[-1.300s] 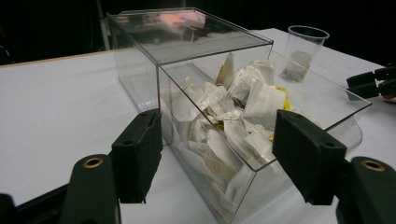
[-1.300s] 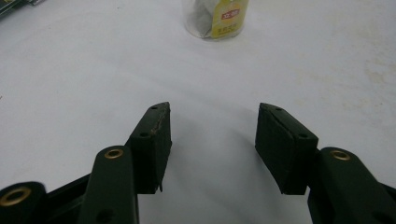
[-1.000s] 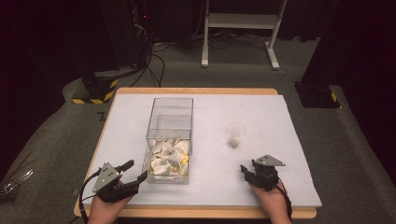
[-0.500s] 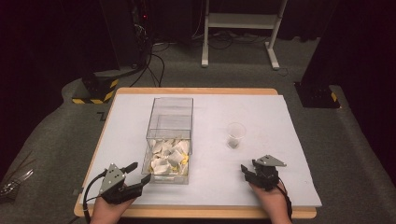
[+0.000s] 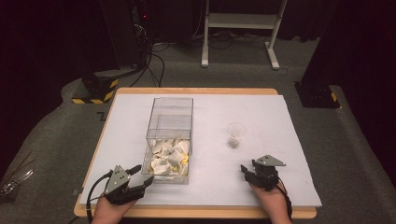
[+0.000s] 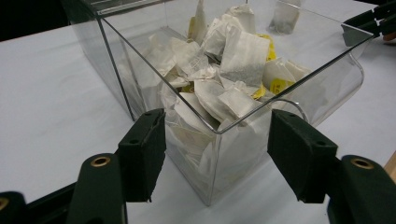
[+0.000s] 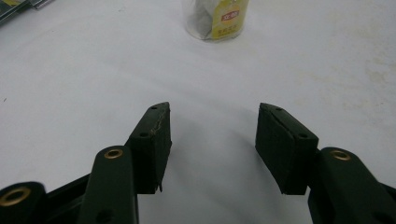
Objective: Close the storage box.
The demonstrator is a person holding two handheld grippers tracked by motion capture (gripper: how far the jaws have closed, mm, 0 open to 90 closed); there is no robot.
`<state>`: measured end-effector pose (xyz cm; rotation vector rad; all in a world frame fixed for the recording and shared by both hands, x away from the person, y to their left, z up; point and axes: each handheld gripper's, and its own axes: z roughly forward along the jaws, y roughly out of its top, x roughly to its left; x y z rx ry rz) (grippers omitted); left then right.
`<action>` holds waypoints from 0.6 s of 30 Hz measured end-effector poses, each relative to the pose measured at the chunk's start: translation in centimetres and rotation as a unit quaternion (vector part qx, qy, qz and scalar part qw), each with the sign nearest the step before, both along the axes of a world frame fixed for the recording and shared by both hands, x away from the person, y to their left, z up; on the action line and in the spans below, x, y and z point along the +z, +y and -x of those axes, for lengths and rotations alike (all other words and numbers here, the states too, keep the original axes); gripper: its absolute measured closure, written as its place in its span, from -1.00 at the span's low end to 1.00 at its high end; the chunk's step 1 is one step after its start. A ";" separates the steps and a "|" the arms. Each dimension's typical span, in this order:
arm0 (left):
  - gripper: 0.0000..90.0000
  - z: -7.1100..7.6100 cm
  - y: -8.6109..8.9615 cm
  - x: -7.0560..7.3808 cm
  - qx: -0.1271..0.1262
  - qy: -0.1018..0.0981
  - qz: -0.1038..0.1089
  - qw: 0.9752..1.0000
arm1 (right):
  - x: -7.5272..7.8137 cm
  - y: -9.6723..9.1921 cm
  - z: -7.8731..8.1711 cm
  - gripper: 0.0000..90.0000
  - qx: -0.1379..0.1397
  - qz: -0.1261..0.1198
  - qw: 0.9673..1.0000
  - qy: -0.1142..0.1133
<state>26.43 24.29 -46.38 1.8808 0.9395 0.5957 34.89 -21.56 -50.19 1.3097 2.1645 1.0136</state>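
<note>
Left gripper (image 5: 140,179): seen at the near left of the table (image 5: 280,205), its jaws pointed right towards the near corner of the clear box (image 5: 170,140). The jaws have just been closing a little, yet are still held apart; in the left gripper view (image 6: 217,140) the box corner is seen in the gap between the two pads, with neither pad pressed on it.

Right gripper (image 5: 247,173): seen at the near right, well apart from the box. Its jaws are held moderately wide (bare white sheet is seen between them in the right gripper view (image 7: 212,140)); nothing is held.

Clear box: placed upright left of the table's middle, long side running near to far, open at the top.

Tea bags (image 5: 169,156): piled in the near half of the box; white sachets with some yellow tags are seen in the left gripper view (image 6: 233,60).

Plastic cup (image 5: 235,135): placed upright right of the box and beyond the right gripper, with a tea bag and its yellow tag inside (image 7: 215,18).

White sheet (image 5: 261,105): spread over most of the table.
</note>
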 end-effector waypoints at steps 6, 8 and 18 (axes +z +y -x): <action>-0.20 -0.4 -0.5 -0.4 -0.007 0.003 -0.007 1.000 | 0.0 0.0 -0.1 0.01 -0.004 -0.001 1.000 0.002; -0.20 -0.5 -0.5 -0.5 -0.005 0.004 -0.003 1.000 | 0.0 0.0 -0.1 0.01 -0.006 0.000 1.000 0.004; -0.18 -0.9 -1.2 -0.9 0.017 -0.003 -0.008 1.000 | 0.0 0.1 0.0 0.01 -0.006 0.005 1.000 0.001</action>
